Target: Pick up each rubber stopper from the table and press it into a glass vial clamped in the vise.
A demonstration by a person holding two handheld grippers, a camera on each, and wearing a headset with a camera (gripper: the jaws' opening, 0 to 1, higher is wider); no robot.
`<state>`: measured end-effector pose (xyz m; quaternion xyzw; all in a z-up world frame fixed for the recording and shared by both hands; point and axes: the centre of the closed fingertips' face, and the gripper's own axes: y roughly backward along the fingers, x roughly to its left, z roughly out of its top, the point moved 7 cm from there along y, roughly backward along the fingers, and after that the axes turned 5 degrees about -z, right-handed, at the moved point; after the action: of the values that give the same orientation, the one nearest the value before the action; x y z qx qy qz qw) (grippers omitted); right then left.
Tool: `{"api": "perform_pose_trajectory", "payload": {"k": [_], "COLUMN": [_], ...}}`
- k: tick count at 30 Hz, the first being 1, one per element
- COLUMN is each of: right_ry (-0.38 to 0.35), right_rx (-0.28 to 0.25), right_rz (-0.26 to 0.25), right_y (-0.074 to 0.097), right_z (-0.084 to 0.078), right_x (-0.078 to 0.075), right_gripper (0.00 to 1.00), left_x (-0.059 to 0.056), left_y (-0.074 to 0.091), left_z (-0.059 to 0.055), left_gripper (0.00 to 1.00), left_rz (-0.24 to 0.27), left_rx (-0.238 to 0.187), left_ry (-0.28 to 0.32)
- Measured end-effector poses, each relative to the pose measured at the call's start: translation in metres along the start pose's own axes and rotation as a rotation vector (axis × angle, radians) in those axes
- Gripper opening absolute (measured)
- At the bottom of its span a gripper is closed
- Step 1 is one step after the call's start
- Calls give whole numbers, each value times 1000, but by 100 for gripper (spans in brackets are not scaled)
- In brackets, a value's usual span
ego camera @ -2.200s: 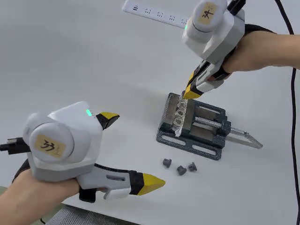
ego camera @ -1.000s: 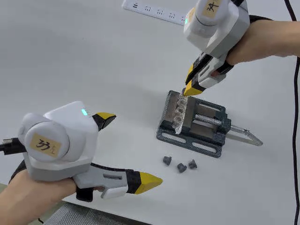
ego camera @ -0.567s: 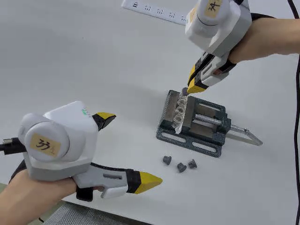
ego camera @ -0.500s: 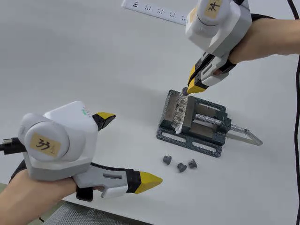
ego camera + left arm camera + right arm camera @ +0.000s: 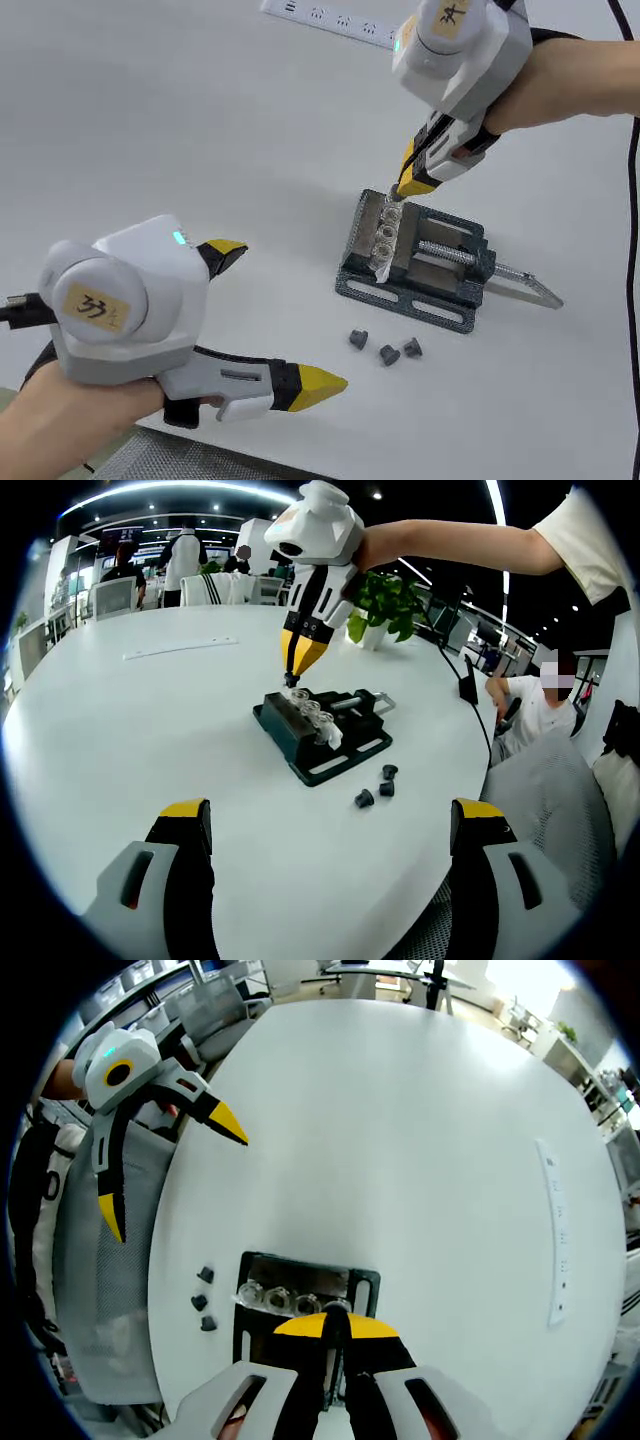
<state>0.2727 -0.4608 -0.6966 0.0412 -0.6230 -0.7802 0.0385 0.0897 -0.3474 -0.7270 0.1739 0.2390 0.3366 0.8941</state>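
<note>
right gripper [image 5: 408,188]: jaws clenched on grey rubber stopper [image 5: 393,198] at far clear glass vial [image 5: 391,213] in dark metal vise [image 5: 440,270] | three loose stoppers [image 5: 389,354] near vise | left gripper [image 5: 288,318]: jaws released, far from vise

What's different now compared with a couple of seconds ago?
The right hand-held gripper, jaws together, has lifted slightly off the far clear glass vial in the dark metal vise; a small grey stopper now shows under its tip. The left hand-held gripper stayed open, and three loose grey rubber stoppers stayed put.
</note>
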Motion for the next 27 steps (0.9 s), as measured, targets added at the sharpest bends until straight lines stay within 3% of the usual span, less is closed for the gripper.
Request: {"api": "perform_pose_trajectory", "payload": {"k": [19, 27], "right_ry": [51, 31], "right_rx": [35, 32], "right_rz": [-39, -22], "right_y": [-1, -1], "right_z": [2, 1], "right_x": [3, 1], "right_gripper": [0, 1], "left_x": [0, 1], "left_y": [-2, -3], "left_z": [-2, -1], "left_gripper": [99, 99], "left_rz": [-7, -9], "left_rx": [0, -4], "left_ry": [4, 7]}}
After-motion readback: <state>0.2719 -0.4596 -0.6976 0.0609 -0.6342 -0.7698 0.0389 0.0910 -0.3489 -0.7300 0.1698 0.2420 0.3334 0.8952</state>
